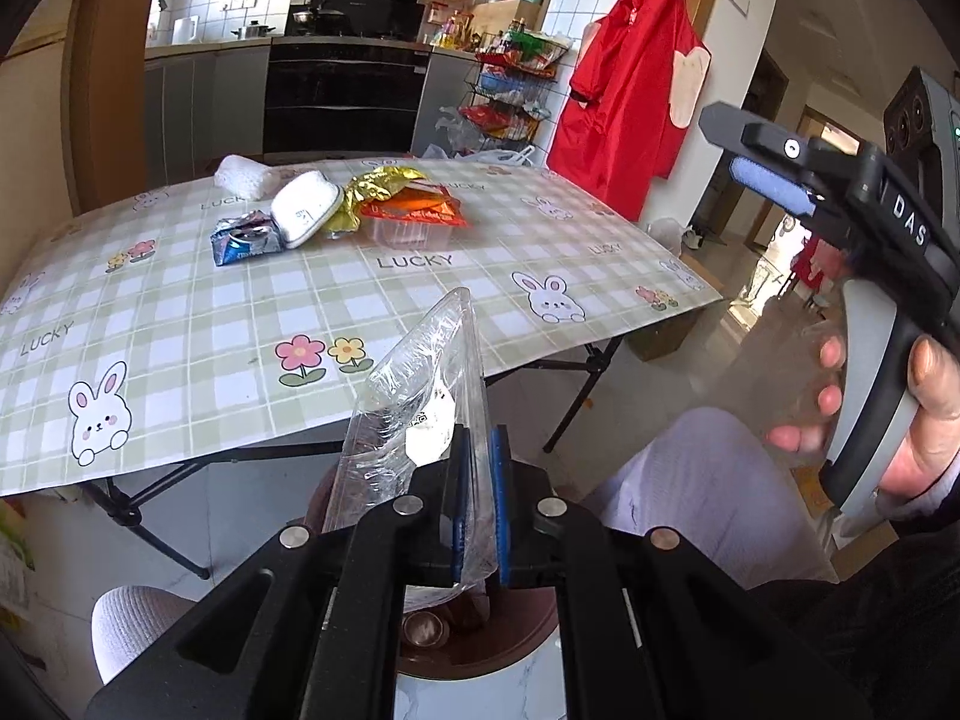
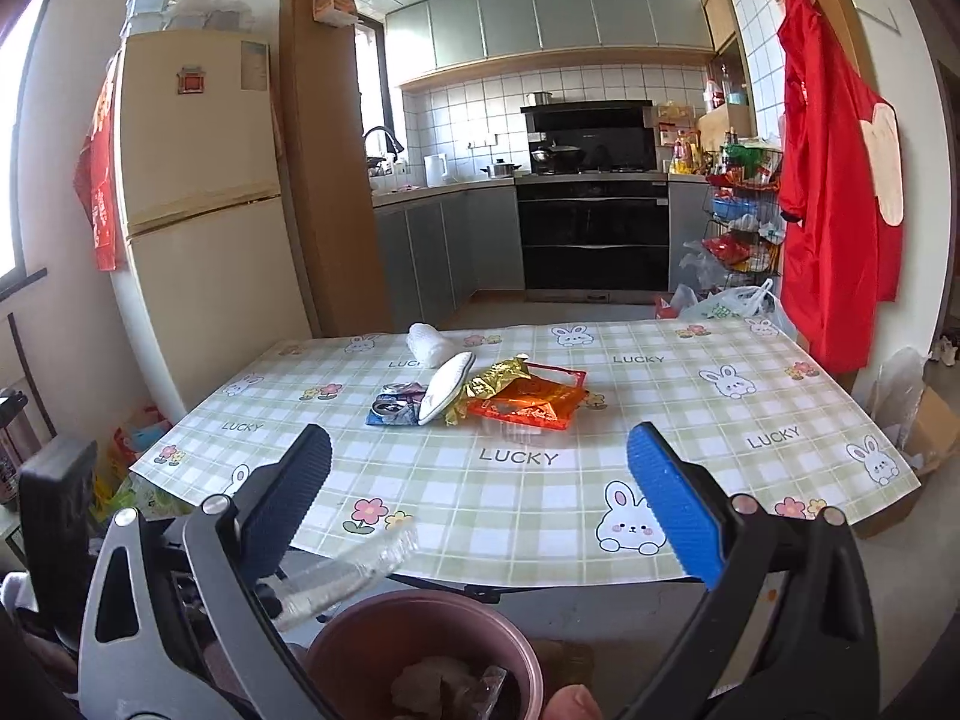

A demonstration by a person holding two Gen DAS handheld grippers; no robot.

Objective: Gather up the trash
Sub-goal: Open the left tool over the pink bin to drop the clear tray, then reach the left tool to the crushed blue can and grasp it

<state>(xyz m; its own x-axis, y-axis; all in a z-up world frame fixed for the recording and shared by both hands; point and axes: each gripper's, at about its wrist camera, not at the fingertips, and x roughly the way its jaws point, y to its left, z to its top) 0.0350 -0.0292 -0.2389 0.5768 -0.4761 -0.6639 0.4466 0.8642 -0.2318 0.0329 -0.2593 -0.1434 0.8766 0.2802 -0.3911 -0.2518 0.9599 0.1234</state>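
Observation:
My left gripper [image 1: 480, 498] is shut on a clear plastic wrapper [image 1: 414, 414] and holds it upright above a brown trash bin [image 1: 480, 642] below the table's near edge. The wrapper also shows in the right wrist view [image 2: 348, 570], above the bin [image 2: 420, 648]. My right gripper [image 2: 480, 480] is open and empty, in front of the table; it also shows in the left wrist view [image 1: 762, 162] at the right. On the table lies a pile of trash: a blue crushed packet [image 1: 246, 240], a white pouch [image 1: 306, 207], gold foil [image 1: 372, 189], an orange wrapper [image 1: 414, 207] and a clear tray [image 1: 408, 231].
The table [image 2: 540, 480] has a green checked rabbit cloth. A white crumpled wad [image 2: 429, 342] lies at its far side. A fridge [image 2: 198, 210] stands left, a red apron [image 2: 834, 180] hangs right, a wire rack [image 2: 738, 222] and plastic bags [image 2: 738, 300] stand behind.

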